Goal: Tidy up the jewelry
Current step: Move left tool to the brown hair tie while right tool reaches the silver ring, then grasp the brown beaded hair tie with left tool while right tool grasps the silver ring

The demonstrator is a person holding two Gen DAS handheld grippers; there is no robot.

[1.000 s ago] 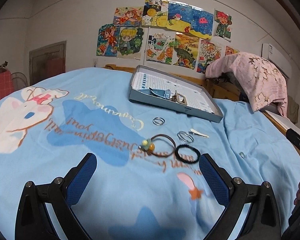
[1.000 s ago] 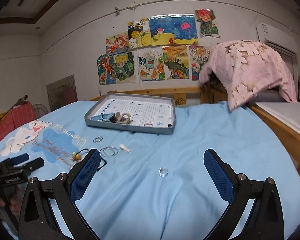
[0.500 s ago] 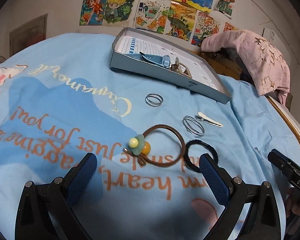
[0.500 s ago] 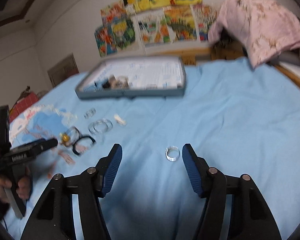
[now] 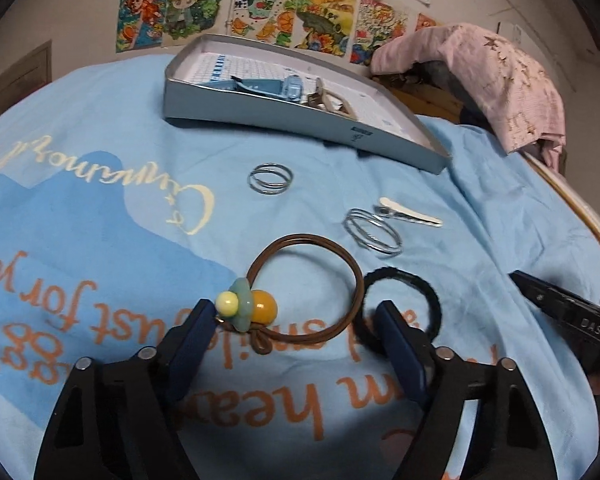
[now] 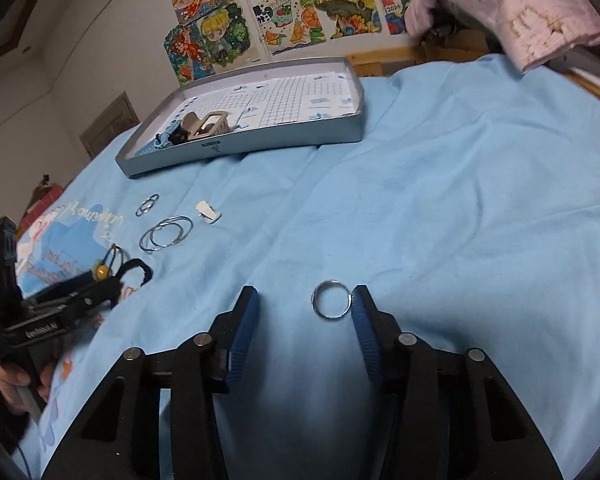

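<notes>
On the blue bedsheet lies a brown hair tie (image 5: 262, 309) with yellow and green beads, between the fingers of my left gripper (image 5: 292, 316). Its jaws are closing and do not press the tie. The left fingertip is beside the beads, and the right fingertip overlaps a black hair tie (image 5: 432, 292). A small silver ring (image 6: 314, 300) lies between the fingers of my right gripper (image 6: 304, 296), close to the right fingertip. These jaws are closing too, with a gap left. The grey tray (image 5: 300, 118) behind holds a blue clip (image 5: 276, 88) and a beige clip (image 5: 332, 102).
Two silver wire coils (image 5: 253, 179) (image 5: 352, 226) and a white hair clip (image 5: 410, 214) lie between the hair ties and the tray (image 6: 260, 146). A pink cloth (image 5: 500, 76) hangs over the wooden bed rail at the right. Drawings cover the wall behind.
Both grippers have come down toward the sheet and their jaws have narrowed. The left now straddles the brown hair tie; the right has closed in around the silver ring.
</notes>
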